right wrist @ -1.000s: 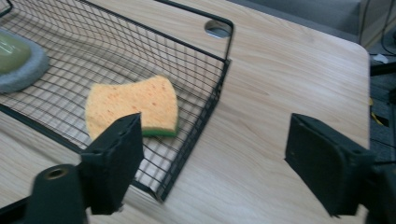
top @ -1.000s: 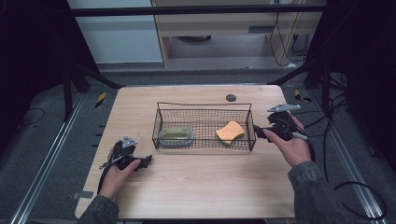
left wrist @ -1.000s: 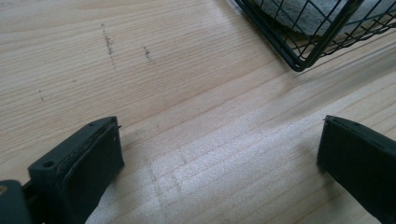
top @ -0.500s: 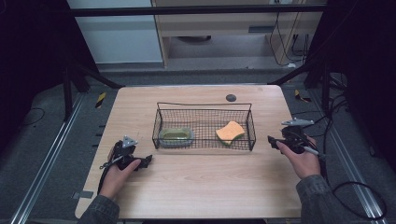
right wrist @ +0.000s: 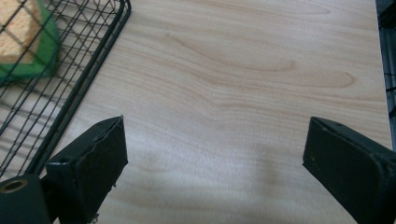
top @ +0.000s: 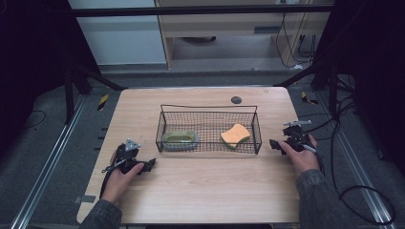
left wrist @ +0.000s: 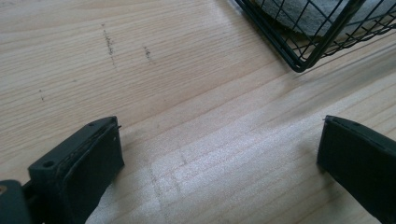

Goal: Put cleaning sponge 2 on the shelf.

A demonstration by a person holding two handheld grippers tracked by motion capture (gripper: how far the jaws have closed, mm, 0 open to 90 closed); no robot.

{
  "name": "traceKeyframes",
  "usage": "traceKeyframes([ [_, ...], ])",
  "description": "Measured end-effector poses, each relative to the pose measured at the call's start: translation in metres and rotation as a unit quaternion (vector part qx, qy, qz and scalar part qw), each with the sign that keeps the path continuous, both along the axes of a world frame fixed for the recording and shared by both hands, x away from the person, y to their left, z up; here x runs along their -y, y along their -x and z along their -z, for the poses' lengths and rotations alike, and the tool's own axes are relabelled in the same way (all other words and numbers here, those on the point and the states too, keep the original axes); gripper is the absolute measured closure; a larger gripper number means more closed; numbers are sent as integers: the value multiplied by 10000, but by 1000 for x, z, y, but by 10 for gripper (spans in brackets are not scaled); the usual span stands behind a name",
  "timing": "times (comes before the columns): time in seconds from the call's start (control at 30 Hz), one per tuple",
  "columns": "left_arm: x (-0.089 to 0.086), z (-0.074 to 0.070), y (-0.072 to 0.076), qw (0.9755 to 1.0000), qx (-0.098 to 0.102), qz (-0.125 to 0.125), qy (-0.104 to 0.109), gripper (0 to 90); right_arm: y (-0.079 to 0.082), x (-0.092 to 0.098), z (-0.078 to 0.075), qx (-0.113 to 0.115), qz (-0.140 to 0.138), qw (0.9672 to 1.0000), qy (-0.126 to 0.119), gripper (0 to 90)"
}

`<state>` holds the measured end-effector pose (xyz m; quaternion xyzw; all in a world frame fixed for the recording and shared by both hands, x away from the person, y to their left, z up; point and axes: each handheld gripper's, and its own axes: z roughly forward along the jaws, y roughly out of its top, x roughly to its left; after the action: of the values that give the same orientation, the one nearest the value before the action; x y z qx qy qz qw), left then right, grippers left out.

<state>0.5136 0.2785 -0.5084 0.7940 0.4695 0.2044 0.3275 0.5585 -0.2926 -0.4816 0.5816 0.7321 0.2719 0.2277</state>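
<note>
The right gripper, at the frame's right beside the wire basket, has just been opening and is gaping wide over bare desk, holding nothing. The left gripper, at lower left, is likewise standing apart and empty. The orange sponge is lying inside the basket's right end.

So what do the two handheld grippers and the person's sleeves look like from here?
Both the left gripper and the right gripper are black, each with two flat, blocky jaws. Each carries a grey three-cornered plate on top and trails a black cable. The person's sleeves are dark grey.
</note>
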Motion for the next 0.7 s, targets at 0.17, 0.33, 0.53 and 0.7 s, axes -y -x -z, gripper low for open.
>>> traceKeyframes([
  [0.17, 0, 0, 0, 10000, -1, 2, -2, 0, -9, -5, 5, 124, 105, 9998, 131, 66],
  [0.33, 0, 0, 0, 10000, -1, 2, -2, 0, -15, -8, 10, 105, 204, 9997, -31, 69],
  [0.53, 0, 0, 0, 10000, 0, 0, 0, 0, -17, -8, 18, 25, 272, 9996, -74, 71],
  [0.7, 0, 0, 0, 10000, 0, 0, 1, 0, -17, -8, 24, 113, 336, 9993, -124, 53],
])
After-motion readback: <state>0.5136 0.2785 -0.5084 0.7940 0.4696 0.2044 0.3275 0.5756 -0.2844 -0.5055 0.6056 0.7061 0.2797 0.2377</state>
